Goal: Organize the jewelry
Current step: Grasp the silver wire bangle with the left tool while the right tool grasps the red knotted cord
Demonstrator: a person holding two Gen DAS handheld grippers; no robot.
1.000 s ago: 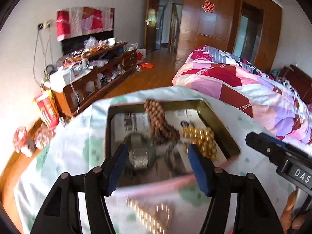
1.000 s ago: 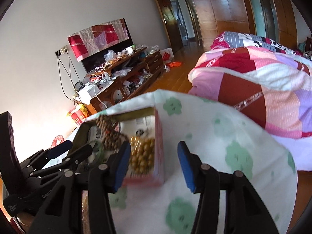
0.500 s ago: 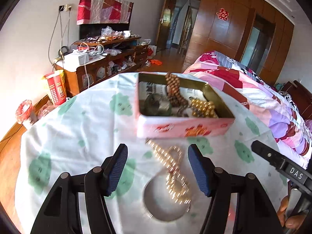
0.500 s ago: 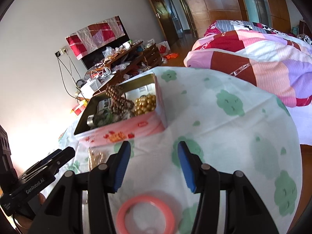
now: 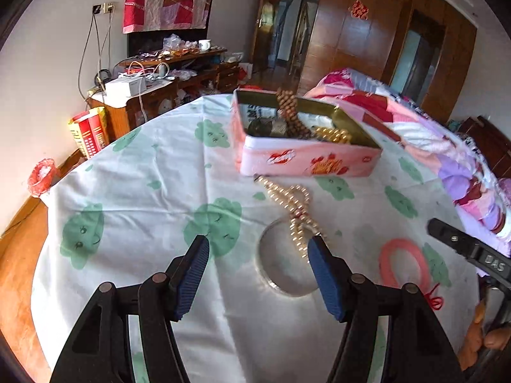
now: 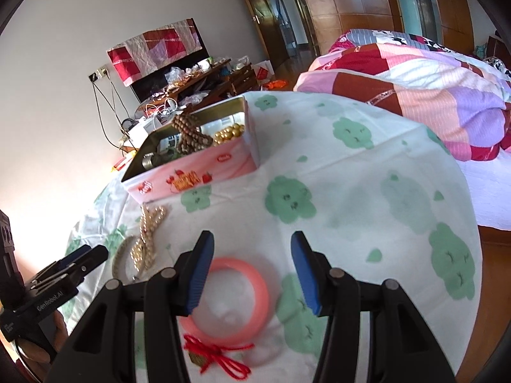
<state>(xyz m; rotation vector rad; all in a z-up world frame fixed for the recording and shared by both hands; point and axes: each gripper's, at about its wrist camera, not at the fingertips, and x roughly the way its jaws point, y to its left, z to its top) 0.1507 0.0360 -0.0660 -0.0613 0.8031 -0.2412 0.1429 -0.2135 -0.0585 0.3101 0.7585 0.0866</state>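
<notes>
A pink tin box (image 5: 306, 159) (image 6: 191, 178) stands on the round table and holds brown beads (image 5: 289, 111), gold beads (image 5: 333, 134) and a dark bangle. A pearl necklace (image 5: 292, 204) (image 6: 147, 239) lies in front of the box, across a silver bangle (image 5: 281, 284). A pink bangle (image 5: 404, 263) (image 6: 236, 300) and a red cord charm (image 6: 217, 356) lie to the right. My left gripper (image 5: 257, 250) is open and empty, just short of the silver bangle. My right gripper (image 6: 252, 247) is open and empty above the pink bangle.
The table has a white cloth with green prints (image 5: 143, 191). A bed with a patchwork quilt (image 6: 415, 89) is close on the right. A cluttered wooden cabinet (image 5: 159, 89) stands by the far wall. The table edge drops to a wood floor (image 5: 16, 255).
Both grippers have pulled back from the tin box toward me and tilted down. The pearl necklace, silver bangle and pink bangle have come into fuller view. Both stayed open.
</notes>
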